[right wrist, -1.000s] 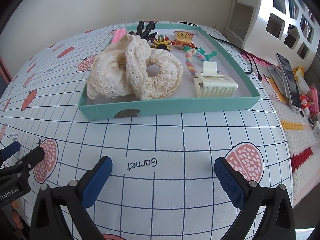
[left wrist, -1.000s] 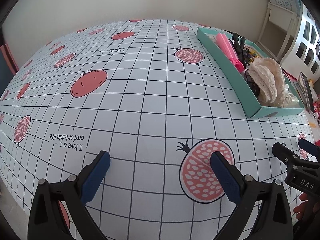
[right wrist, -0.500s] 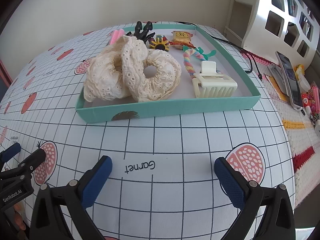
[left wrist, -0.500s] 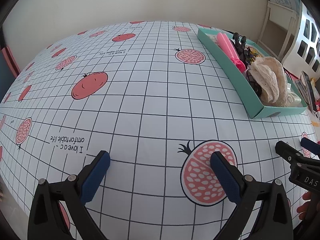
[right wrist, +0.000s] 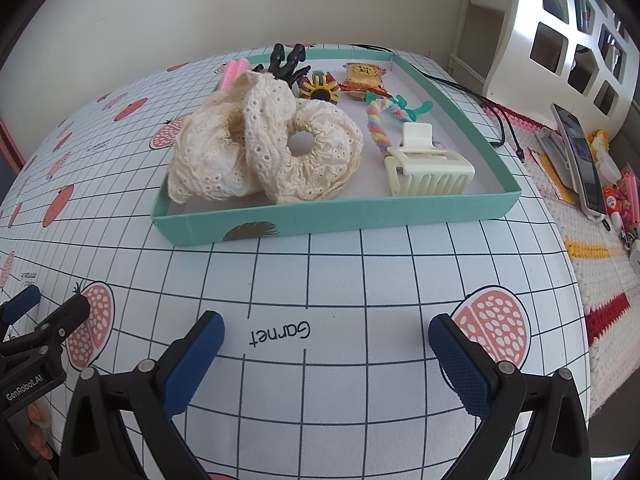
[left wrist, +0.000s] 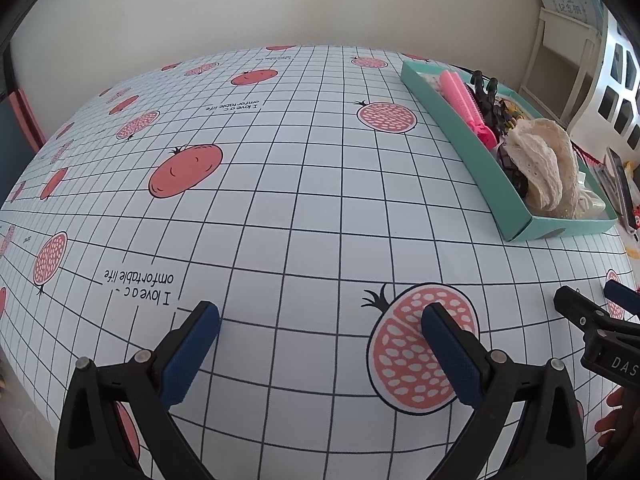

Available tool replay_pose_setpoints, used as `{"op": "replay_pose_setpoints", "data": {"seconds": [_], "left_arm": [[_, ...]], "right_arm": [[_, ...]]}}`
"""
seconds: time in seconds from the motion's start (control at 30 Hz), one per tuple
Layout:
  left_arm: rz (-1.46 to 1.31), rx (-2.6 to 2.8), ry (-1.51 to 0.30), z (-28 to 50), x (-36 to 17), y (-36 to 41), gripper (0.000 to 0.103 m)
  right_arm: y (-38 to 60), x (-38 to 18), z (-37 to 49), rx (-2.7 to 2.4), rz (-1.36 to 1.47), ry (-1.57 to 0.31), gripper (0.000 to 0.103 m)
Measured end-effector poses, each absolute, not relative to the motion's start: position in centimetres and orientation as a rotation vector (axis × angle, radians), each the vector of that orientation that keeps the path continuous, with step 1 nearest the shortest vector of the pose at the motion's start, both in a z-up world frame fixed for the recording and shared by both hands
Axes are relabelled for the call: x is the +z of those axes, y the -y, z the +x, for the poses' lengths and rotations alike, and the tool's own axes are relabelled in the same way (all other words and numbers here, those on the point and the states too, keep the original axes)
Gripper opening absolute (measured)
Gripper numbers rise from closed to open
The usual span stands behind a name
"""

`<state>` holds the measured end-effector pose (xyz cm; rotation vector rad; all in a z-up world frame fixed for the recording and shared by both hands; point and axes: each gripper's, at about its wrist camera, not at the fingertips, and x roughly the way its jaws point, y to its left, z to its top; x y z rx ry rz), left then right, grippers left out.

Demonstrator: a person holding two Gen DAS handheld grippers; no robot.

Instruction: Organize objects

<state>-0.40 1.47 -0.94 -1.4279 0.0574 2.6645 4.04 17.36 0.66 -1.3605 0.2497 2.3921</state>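
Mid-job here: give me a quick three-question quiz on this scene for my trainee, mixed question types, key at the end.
1. True or false: the right hand-held gripper is shut on the cream claw clip.
2. Multiple choice: the lace scrunchies lie A) on the tablecloth, B) in the teal tray, C) on the crocheted mat.
3. Fill in: the word printed on the tablecloth between the right gripper's fingers is ____.

Key: 1 false, it is open and holds nothing; the left hand-held gripper is open too. 2 B. 3 Garnet.
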Motion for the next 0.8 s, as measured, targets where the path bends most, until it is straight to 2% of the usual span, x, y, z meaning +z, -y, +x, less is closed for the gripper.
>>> {"op": "replay_pose_setpoints", "data": {"seconds": [0.8], "left_arm": [[-1.433,2.672,-0.05,-0.23,-0.98,-1.45,0.103]], "right_arm": [[-17.37,0.63,4.07,2.393,-1.36,-0.249,0.103]]}}
